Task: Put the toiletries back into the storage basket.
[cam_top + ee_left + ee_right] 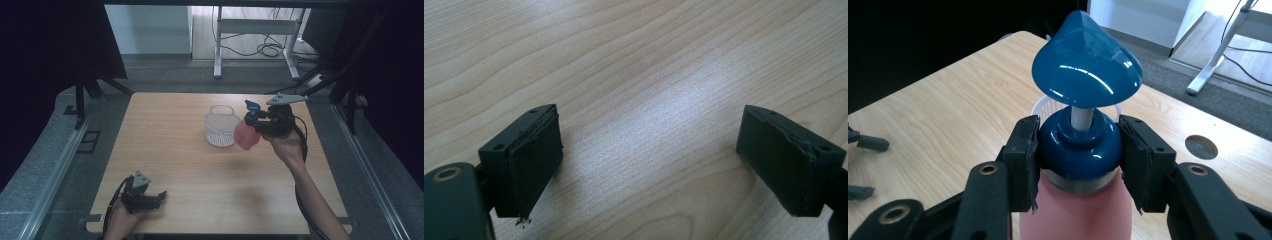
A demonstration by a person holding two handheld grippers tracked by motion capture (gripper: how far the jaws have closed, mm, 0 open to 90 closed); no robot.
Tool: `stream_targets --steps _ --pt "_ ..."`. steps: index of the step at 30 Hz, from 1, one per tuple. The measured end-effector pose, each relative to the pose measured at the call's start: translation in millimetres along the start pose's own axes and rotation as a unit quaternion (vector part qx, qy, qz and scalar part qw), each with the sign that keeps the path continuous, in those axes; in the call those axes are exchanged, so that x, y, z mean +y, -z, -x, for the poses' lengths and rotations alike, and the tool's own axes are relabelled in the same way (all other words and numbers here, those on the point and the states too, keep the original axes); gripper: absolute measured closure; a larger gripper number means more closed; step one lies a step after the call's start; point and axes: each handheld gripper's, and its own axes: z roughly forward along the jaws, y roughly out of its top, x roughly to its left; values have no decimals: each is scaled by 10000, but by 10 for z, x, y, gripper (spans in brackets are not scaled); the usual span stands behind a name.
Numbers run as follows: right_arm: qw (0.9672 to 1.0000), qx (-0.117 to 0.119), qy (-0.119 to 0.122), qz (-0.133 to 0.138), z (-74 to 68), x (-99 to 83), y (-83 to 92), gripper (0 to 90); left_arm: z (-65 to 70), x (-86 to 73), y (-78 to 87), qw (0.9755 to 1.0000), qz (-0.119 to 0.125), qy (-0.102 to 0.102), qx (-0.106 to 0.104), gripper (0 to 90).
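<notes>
A single pink pump bottle point(1075, 212), topped by a dark blue collar and a glossy blue dispenser head on a short grey stem, is clamped at the collar between the two black jaws of the right gripper point(1079, 155), the pads pressing on either side of the blue cap. In the high view the bottle point(246, 136) hangs right of centre in the frame, tilted and lifted off the wooden tabletop point(200, 175), just beside the one white mesh basket point(221, 126) that stands upright near the middle (whether bottle and basket touch cannot be told). The right gripper point(257, 120) carries a grey three-cornered plate on top, with a cable trailing along the person's forearm towards the lower right edge. The left gripper point(150, 197) rests low at the lower left of the frame, well apart from bottle and basket; its own view shows its jaws spread wide with nothing but bare wood grain between them. Count on the tabletop: one bottle, one basket, two grippers.
</notes>
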Motion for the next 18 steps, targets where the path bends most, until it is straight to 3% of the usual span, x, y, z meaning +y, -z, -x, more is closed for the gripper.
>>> stream_targets --steps 18 --pt "9998 -146 149 63 -5 268 -170 533 0 1 0 10000 -10 -14 0 107"
